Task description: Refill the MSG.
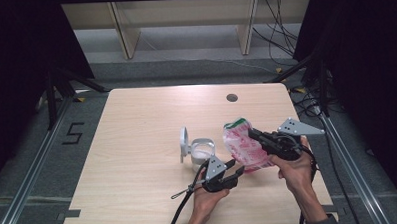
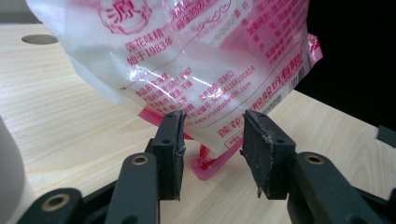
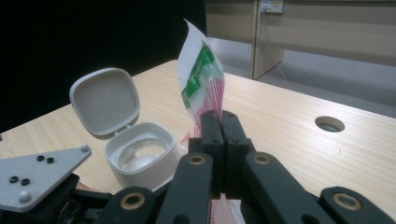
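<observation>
Left gripper view puts the writing right in front of you: the pink and white plastic bag (image 2: 187,60) carries red Chinese print, with "1983" legible in one line and a partial web address ending in ".com" lower down; the rest is too creased or small to read. Your left gripper (image 2: 212,149) has its jaws apart, one on each side of the bag's lower pink seam, and whether either pad touches the film cannot be told.

Right gripper view gives what that one does not: your right gripper (image 3: 218,126) has its jaws pressed together on the bag (image 3: 201,79), whose green and white top edge stands up above them. Beside it sits a small white container (image 3: 140,156) with its hinged lid (image 3: 103,100) swung up and open, a clear inner surface visible inside.

High view places everything on the tabletop (image 1: 137,124): the bag (image 1: 242,143) is held up toward the right edge, nearer the front edge than the back, the container (image 1: 200,152) just left of it near the middle. Your left gripper (image 1: 237,171) reaches the bag's lower end from the front, your right gripper (image 1: 255,136) from the right. A round hole (image 1: 231,97) lies near the back edge.
</observation>
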A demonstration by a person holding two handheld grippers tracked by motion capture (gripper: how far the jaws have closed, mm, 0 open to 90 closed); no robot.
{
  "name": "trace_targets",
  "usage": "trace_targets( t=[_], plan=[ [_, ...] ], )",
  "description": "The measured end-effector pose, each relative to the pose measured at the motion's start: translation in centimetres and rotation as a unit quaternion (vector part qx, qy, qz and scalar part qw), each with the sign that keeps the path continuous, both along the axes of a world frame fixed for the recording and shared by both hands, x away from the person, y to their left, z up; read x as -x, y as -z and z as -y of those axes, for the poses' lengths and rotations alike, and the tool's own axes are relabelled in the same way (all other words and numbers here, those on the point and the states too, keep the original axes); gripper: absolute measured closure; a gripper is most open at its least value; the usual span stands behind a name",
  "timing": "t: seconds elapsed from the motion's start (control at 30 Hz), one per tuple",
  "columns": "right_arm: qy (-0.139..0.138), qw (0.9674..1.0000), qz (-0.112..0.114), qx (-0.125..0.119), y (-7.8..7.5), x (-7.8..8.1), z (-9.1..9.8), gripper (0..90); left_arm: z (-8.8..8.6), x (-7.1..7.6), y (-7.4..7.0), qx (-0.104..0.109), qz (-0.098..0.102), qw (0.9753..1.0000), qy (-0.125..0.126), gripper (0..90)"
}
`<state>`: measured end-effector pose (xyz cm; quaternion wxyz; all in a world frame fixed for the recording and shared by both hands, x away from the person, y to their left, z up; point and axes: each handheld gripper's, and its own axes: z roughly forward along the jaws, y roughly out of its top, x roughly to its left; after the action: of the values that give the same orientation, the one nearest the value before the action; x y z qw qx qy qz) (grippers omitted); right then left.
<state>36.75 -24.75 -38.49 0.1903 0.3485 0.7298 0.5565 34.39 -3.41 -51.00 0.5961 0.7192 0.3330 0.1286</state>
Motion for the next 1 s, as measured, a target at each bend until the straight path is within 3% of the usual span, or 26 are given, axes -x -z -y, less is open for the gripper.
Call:
trace_targets(
  t=[0.2, 0.23, 0.3, 0.33, 0.37, 0.4, 0.5, 0.53, 0.6, 0.63, 0.77, 0.8, 0.87, 0.93, 0.97, 1.0],
  plan=[
    [0.008, 1.0000, 0.004, -0.005, 0.1, 0.1, 0.9, 90.0, -0.4, 0.3, -0.2, -0.003, 0.003, 1.0000, 0.003, 54.8],
    [0.012, 0.9999, -0.004, -0.008, 0.1, 0.3, 0.9, 90.0, -0.5, 0.4, -0.3, -0.011, 0.006, 0.9999, -0.001, 54.0],
    [0.013, 0.9999, 0.003, 0.001, 0.1, 0.2, 1.3, 90.0, -0.6, 0.6, -0.4, -0.011, 0.008, 0.9999, -0.002, 52.8],
    [0.018, 0.9998, -0.006, -0.007, 0.1, 0.3, 1.3, 90.0, -0.7, 0.6, -0.5, -0.009, 0.008, 0.9999, 0.002, 52.4],
    [0.018, 0.9998, 0.002, -0.003, 0.1, 0.2, 1.5, 90.0, -0.8, 0.7, -0.5, -0.007, 0.006, 0.9999, 0.005, 51.8],
    [0.019, 0.9997, -0.008, -0.013, 0.2, 0.3, 1.5, 90.0, -0.9, 0.8, -0.6, -0.009, 0.006, 0.9999, 0.004, 51.5],
    [0.025, 0.9995, -0.012, -0.012, 0.2, 0.4, 1.8, 90.0, -1.2, 1.0, -0.8, -0.004, 0.007, 0.9999, 0.011, 50.3],
    [0.027, 0.9996, -0.003, -0.005, 0.2, 0.3, 2.0, 90.0, -1.3, 1.1, -0.9, -0.009, 0.009, 0.9998, 0.013, 50.0],
    [0.035, 0.9993, -0.013, -0.010, 0.2, 0.5, 2.1, 90.0, -1.4, 1.3, -1.1, -0.011, 0.010, 0.9998, 0.016, 49.0],
    [0.030, 0.9995, -0.001, -0.004, 0.3, 0.4, 2.3, 90.0, -1.5, 1.3, -1.1, -0.007, 0.013, 0.9997, 0.018, 48.7],
    [0.039, 0.9991, -0.008, -0.014, 0.4, 0.5, 2.7, 90.0, -1.8, 1.6, -1.4, -0.008, 0.016, 0.9997, 0.015, 47.6],
    [0.034, 0.9994, 0.001, -0.006, 0.5, 0.3, 2.9, 90.0, -2.1, 1.7, -1.6, -0.012, 0.014, 0.9997, 0.015, 47.3],
    [0.041, 0.9990, -0.013, -0.011, 0.4, 0.6, 3.0, 90.0, -2.4, 1.7, -1.6, -0.011, 0.016, 0.9997, 0.016, 46.6],
    [0.042, 0.9991, 0.001, -0.006, 0.5, 0.4, 3.4, 90.0, -2.7, 1.8, -1.7, -0.012, 0.017, 0.9996, 0.016, 45.8],
    [0.044, 0.9989, -0.013, -0.011, 0.5, 0.6, 3.4, 90.0, -2.8, 1.9, -1.7, -0.009, 0.017, 0.9997, 0.015, 45.7],
    [0.045, 0.9989, -0.010, -0.012, 0.6, 0.6, 3.5, 90.0, -3.1, 2.0, -1.7, -0.012, 0.015, 0.9998, 0.011, 45.5]
  ],
)
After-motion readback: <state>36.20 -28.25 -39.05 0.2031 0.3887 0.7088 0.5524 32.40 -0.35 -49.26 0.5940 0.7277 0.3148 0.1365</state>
